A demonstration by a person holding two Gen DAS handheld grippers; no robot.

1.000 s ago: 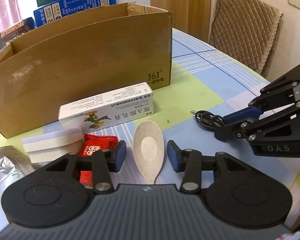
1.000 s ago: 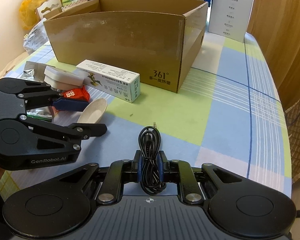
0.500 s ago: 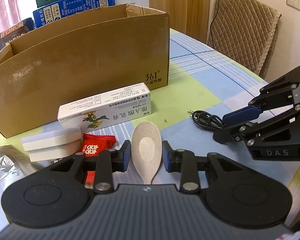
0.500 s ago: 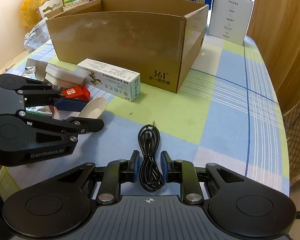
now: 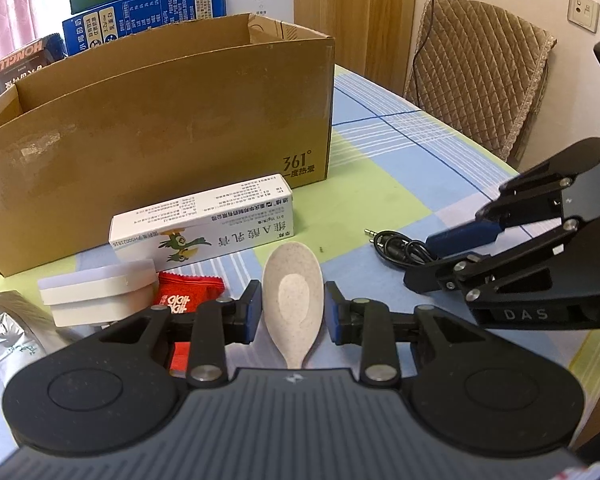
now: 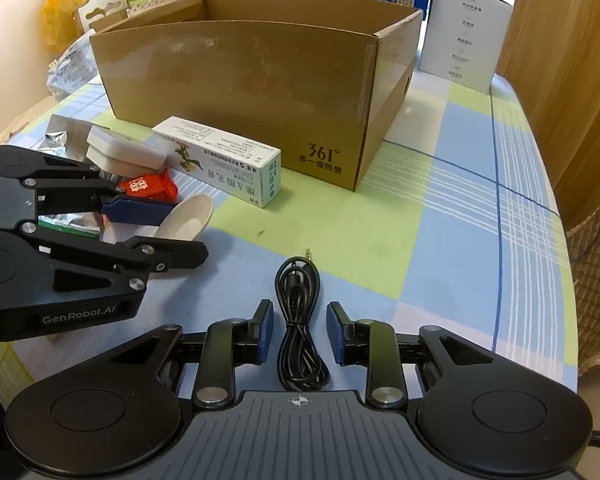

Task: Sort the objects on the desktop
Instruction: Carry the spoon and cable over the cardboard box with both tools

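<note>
A beige spoon [image 5: 292, 300] lies bowl-forward on the checked tablecloth, and my left gripper [image 5: 293, 312] is shut on it, one blue pad against each edge of the bowl. A coiled black audio cable [image 6: 298, 320] lies between the pads of my right gripper [image 6: 300, 332], which stands open with a gap on both sides of the cable. In the left wrist view the right gripper [image 5: 418, 260] sits over the cable [image 5: 396, 244] at the right. In the right wrist view the left gripper [image 6: 186, 232] holds the spoon [image 6: 188, 216] at the left.
An open cardboard box [image 5: 160, 128] stands behind the objects. In front of it lie a white ointment carton [image 5: 204, 224], a white case [image 5: 96, 292], a red packet [image 5: 188, 292] and a foil pouch [image 5: 8, 328]. A padded chair [image 5: 480, 72] stands past the table's right edge.
My right gripper has let go of the cable and its jaws have spread apart. My left gripper's jaws have closed in onto the spoon. Neither hand has shifted.
</note>
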